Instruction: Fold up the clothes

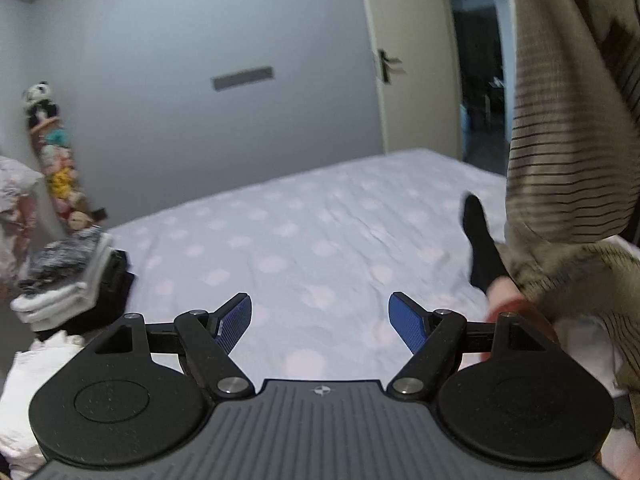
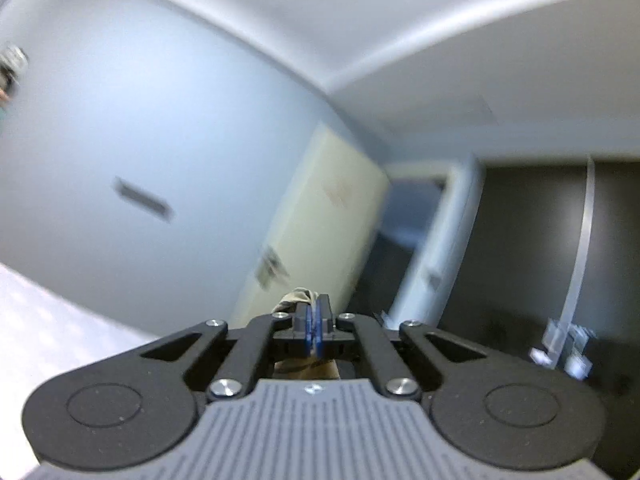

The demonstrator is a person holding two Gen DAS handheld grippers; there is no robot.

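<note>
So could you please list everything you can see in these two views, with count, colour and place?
striped garment: one, beige with dark stripes, hanging at the right above the bed, a bit of it pinched in the right gripper
bed: one, pale sheet with pink dots, centre
black sock: one, lying on the bed at the right
folded clothes stack: one, white, grey and black, left edge of the bed
soft toys: a colourful column against the left wall
door: one, cream, open, beside a dark doorway
left gripper: black with blue pads, open, empty, over the bed
right gripper: black with blue pads, shut on the garment
</note>
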